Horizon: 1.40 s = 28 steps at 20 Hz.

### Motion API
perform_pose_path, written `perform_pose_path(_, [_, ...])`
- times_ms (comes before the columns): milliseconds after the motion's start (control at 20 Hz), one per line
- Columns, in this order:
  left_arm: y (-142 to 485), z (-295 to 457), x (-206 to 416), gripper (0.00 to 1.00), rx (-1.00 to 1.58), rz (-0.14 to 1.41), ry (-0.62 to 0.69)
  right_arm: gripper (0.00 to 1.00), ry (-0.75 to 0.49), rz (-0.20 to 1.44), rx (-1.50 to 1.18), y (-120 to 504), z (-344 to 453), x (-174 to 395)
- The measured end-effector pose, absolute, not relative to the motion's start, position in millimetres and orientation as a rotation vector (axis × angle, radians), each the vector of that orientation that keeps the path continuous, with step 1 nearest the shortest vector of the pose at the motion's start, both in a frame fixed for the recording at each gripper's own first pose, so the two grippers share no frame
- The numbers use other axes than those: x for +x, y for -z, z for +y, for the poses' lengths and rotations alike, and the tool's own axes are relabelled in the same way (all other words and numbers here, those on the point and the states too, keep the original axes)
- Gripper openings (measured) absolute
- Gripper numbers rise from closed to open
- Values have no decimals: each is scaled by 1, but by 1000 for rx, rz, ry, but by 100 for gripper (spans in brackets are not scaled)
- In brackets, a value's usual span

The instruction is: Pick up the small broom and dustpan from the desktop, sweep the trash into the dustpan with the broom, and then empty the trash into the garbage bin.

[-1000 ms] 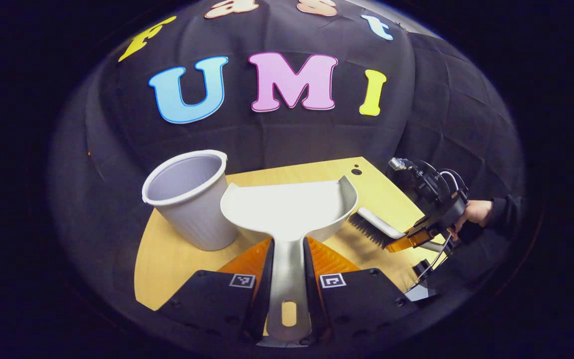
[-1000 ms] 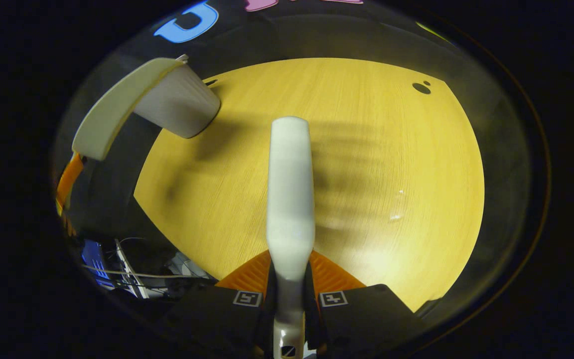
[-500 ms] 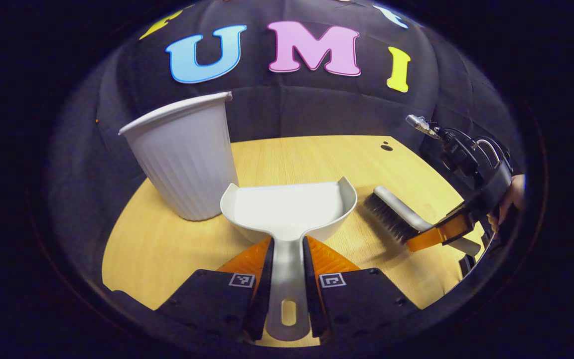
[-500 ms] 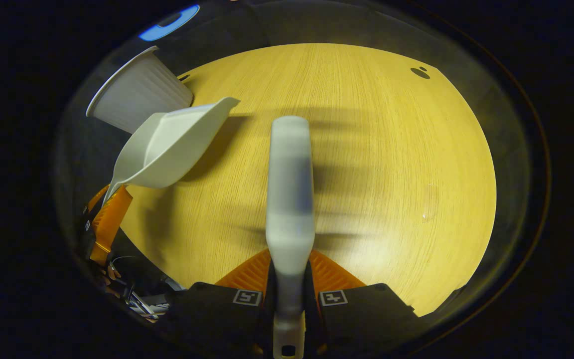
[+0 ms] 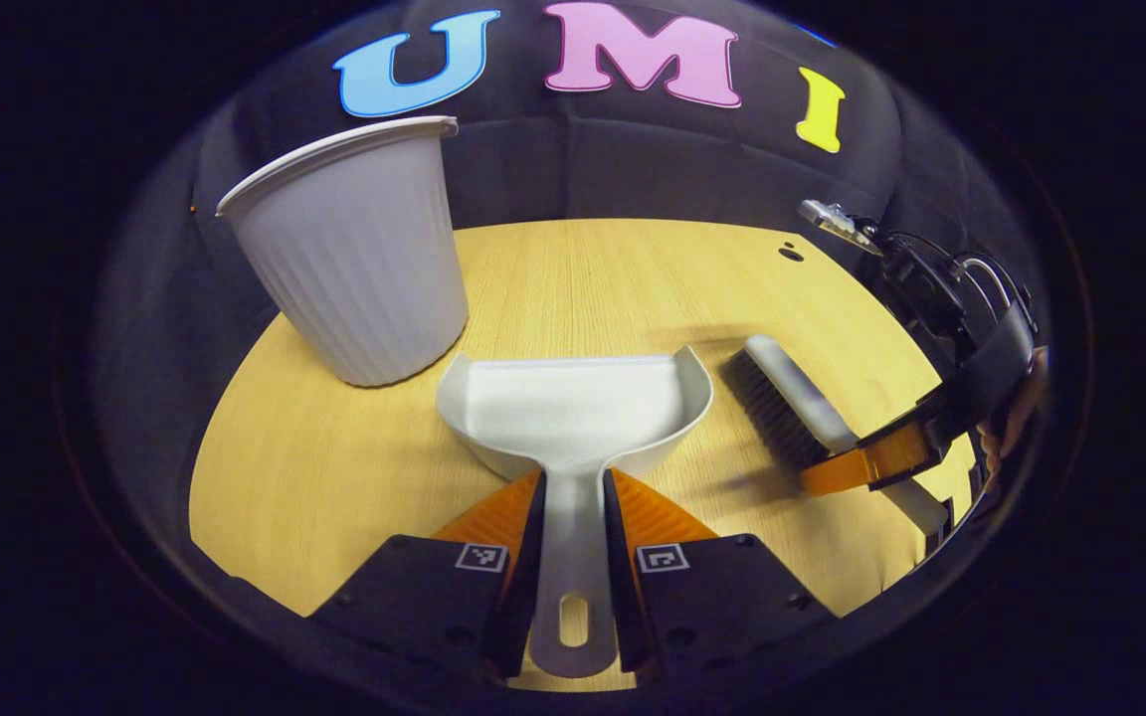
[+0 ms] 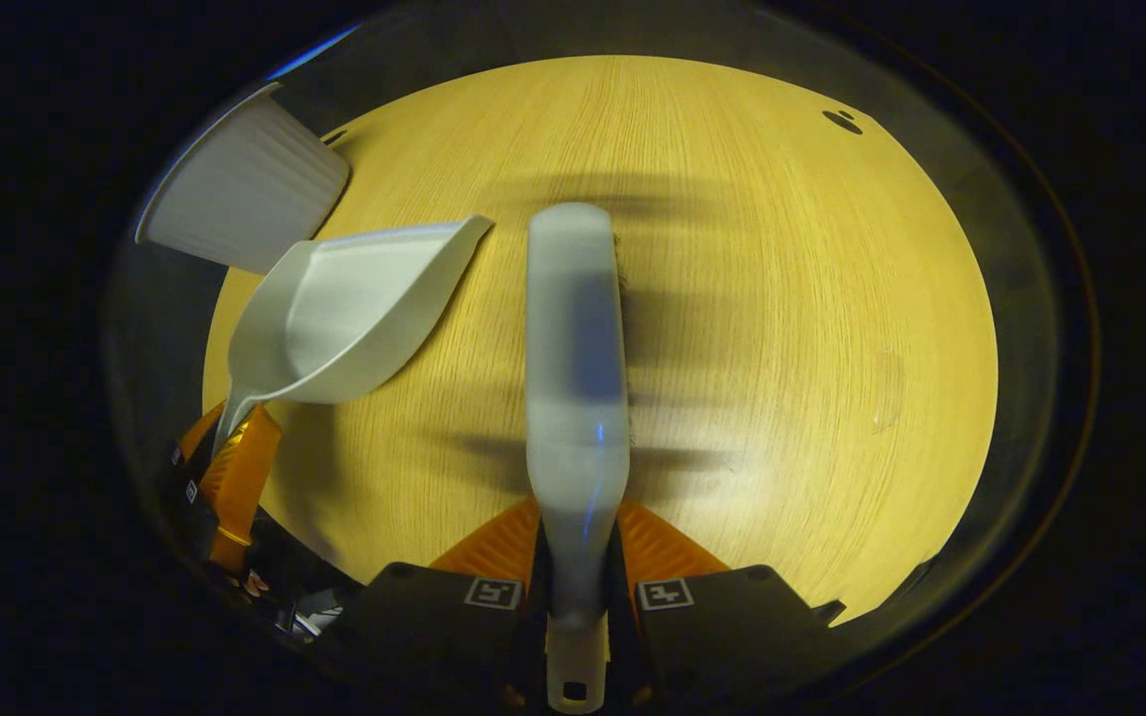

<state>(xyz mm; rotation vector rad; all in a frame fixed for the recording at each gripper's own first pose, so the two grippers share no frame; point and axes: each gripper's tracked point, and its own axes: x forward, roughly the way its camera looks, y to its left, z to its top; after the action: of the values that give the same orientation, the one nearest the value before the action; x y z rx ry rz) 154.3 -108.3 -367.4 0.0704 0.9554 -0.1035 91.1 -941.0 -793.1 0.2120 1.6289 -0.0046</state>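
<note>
Your left gripper (image 5: 571,497) points forward and slightly down over the desktop, both fingers (image 5: 518,522) pressed against the dustpan handle (image 5: 571,537) between them. Your right gripper (image 6: 578,532) is clamped the same way on the broom handle (image 6: 576,557), looking steeply down. In the left gripper view your right gripper (image 5: 866,467) sits off to the right, angled inward and low, with your hand (image 5: 1016,418) wrapped around its body at the edge
</note>
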Motion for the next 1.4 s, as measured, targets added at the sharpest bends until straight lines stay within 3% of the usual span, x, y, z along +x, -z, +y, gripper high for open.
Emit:
perform_pose_path(350, [385,-116,138,31,30,1101,97,24,-23,1664,218,794,-941,86])
perform_pose_path(650, [389,-125,132,32,25,1150,132,31,-21,1642,223,791,-945,93])
perform_pose_path(750, [388,-123,138,62,74,1135,133,50,-18,1631,216,787,-947,93])
perform_pose_path(800, [389,-122,140,77,93,1132,134,67,-18,1624,210,784,-946,91])
perform_pose_path(850, [389,-121,141,78,98,1135,135,80,-19,1617,206,781,-947,92])
perform_pose_path(950, [384,-124,141,78,81,1113,146,81,-26,1585,187,767,-950,94])
perform_pose_path(1000, [377,-127,143,78,73,1085,157,93,-37,1556,173,757,-951,95])
perform_pose_path(1050, [366,-129,144,78,72,1056,162,96,-37,1516,151,745,-956,99])
perform_pose_path(1400, [243,-131,128,78,16,834,217,95,-4,1092,108,605,-976,144])
